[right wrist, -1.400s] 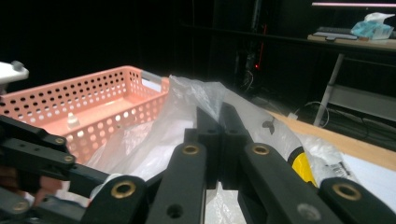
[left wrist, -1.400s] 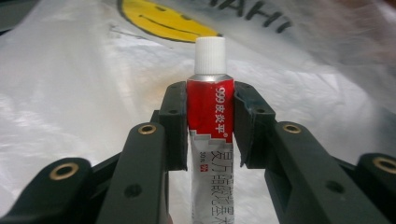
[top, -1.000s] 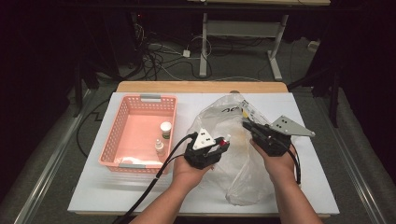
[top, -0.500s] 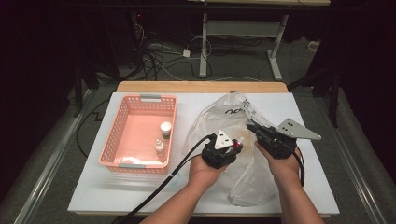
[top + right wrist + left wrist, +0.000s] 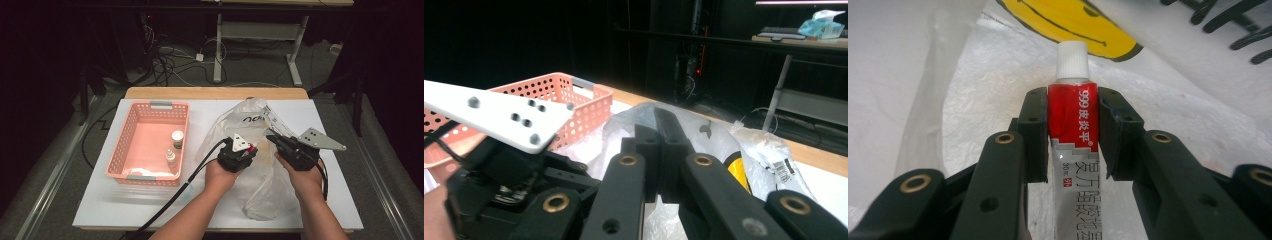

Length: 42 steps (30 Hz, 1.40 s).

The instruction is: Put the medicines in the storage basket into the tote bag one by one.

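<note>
A clear plastic bag (image 5: 260, 185) with a yellow smiley print (image 5: 1073, 20) lies on the white table. My left gripper (image 5: 251, 149) is shut on a red and white ointment tube (image 5: 1071, 60) with a white cap. The tube points cap-first into the bag's mouth, with bag film (image 5: 973, 90) around it. My right gripper (image 5: 272, 134) is just right of the left one, its jaws pressed together on the bag's raised edge (image 5: 265, 112). In the right gripper view, the right gripper (image 5: 659, 122) pinches crinkled bag film (image 5: 724, 135), and the left gripper's grey plate (image 5: 499, 115) is close at the left.
A pink perforated basket (image 5: 127, 150) stands at the table's left, with a white-capped jar (image 5: 177, 137) and a small bottle (image 5: 171, 157) inside. Black cables trail from the grippers towards the front edge. A wooden strip (image 5: 215, 93) runs along the table's far edge.
My left gripper has carried the tube to the right, up to the bag's mouth. The right gripper shifted slightly right and down, still holding the bag's edge.
</note>
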Each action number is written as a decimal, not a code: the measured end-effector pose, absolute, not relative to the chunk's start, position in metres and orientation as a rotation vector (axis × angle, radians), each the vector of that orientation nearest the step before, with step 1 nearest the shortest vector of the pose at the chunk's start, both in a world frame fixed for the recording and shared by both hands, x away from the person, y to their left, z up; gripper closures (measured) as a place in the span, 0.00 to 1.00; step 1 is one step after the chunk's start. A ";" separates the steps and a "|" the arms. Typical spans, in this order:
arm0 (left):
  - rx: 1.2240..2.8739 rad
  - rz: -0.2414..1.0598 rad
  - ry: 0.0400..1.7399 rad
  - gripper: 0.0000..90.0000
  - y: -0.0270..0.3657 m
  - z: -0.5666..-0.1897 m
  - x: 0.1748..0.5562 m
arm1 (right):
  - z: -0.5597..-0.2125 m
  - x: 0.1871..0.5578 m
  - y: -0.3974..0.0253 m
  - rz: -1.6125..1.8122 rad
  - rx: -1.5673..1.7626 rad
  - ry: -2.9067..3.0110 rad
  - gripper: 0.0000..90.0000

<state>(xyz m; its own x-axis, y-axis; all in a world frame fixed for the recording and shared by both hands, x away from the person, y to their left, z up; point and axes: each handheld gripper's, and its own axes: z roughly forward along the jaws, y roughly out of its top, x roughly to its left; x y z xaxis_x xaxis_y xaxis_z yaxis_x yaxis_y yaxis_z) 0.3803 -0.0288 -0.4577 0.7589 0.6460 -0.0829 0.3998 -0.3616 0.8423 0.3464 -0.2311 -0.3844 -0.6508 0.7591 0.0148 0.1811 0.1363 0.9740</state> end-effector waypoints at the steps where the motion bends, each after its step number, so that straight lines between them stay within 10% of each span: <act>1: 2.004 0.321 0.787 0.73 -0.030 -0.458 0.381 | -0.384 0.346 -0.230 1.534 0.890 1.930 1.00; 42: 2.004 0.140 0.710 0.00 0.030 -0.439 0.324 | -0.389 0.345 -0.241 1.489 0.913 1.945 1.00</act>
